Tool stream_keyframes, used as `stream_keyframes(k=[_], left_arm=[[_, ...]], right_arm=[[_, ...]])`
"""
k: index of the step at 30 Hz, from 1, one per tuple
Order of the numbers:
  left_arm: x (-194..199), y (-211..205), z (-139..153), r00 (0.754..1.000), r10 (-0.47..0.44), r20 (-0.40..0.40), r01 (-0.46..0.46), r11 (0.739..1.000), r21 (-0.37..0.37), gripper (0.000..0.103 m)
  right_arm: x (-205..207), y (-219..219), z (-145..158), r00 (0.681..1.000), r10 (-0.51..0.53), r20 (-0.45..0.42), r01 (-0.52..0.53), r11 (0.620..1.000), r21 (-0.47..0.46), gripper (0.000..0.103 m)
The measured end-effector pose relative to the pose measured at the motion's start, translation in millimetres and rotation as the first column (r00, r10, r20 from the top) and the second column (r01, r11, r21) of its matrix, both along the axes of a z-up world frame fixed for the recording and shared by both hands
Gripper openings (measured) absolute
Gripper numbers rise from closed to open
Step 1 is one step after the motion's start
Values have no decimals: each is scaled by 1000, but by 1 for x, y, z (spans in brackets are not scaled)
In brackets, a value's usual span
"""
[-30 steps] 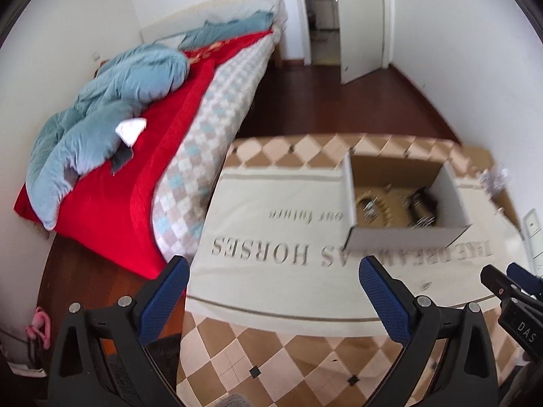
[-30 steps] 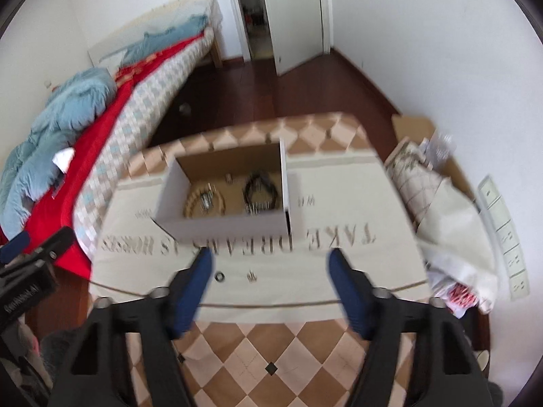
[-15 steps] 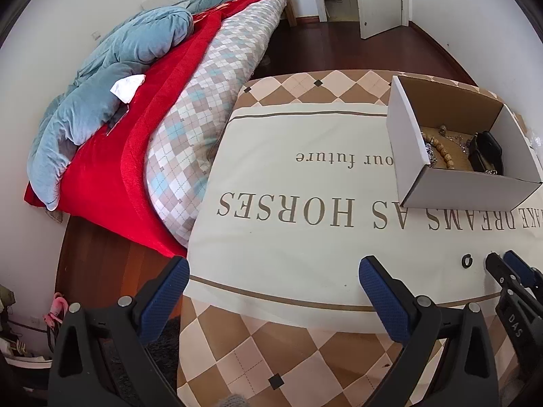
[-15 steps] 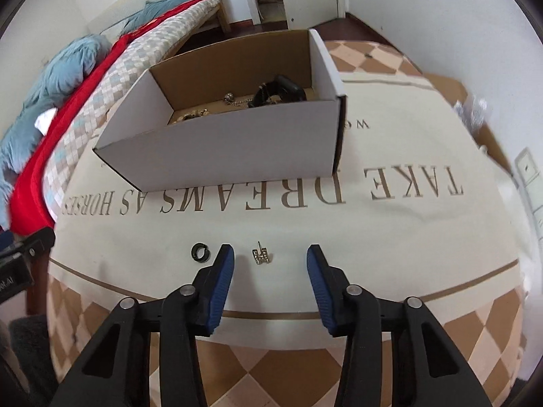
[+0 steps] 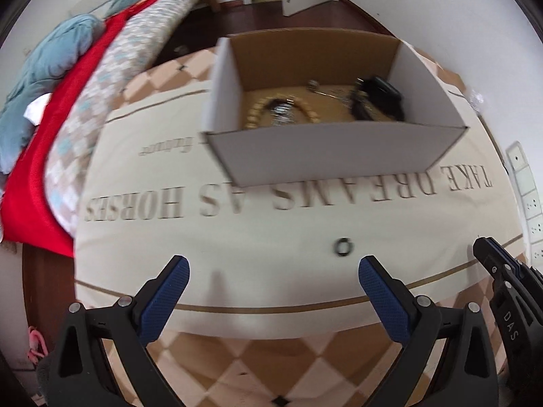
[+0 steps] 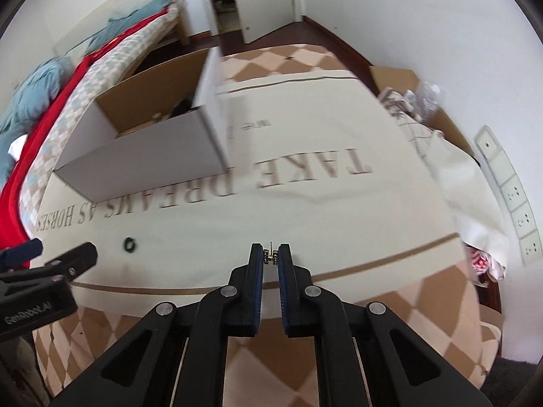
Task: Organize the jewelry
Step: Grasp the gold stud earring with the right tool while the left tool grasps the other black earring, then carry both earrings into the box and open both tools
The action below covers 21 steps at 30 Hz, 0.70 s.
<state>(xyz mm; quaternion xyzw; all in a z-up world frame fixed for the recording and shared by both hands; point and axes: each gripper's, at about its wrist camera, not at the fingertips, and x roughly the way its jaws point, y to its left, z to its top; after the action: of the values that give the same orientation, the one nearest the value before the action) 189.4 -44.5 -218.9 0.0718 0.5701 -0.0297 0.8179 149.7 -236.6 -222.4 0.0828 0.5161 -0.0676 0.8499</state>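
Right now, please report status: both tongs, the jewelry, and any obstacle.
Right tongs closing on small gold earring, pads at its sides. Left tongs open, empty, above cloth. Black ring loose on cloth; box beyond, path clear.

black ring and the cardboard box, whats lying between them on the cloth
Nothing: in the left wrist view only bare printed cloth separates the black ring from the cardboard box.

left claw (image 5: 273, 276): jaws wide, angled down | right claw (image 6: 271, 259): jaws closing, nearly together
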Motion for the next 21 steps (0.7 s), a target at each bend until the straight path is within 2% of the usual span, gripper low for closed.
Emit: stream_keyframes(k=[3,6,11,12,15,17,21], left_arm=[[4,-16,-7,1000,-24,-5,24,999,-21,96],[7,-24,-10,999,-35,-6,35,999,-31,85],[11,-32,-16,998,-55,-21,54,998,-31,51],[11,-34,-17,998,-61,-19,61,998,-35,50],[12,-35,-15,997,-76,-5,75,996,-37,31],[12,-38,-15,996,-89,-3,89,995,-34,10],[10,-41,-12,996,-93,6,94,995,-37,9]], right_arm=[[-3,-18,-1,999,-39,-2,39,999,1,9],[-6,-30,-4,998,-64,-6,65,998,10,9],[-7,-36,-7,997,-75,-4,75,997,15,9],[-7,-35,-6,997,-77,-3,77,997,15,9],[-7,-34,-5,997,-79,0,79,997,14,9],[-7,-34,-4,997,-82,1,82,997,17,9],[-9,-35,1,996,-88,11,88,996,22,9]])
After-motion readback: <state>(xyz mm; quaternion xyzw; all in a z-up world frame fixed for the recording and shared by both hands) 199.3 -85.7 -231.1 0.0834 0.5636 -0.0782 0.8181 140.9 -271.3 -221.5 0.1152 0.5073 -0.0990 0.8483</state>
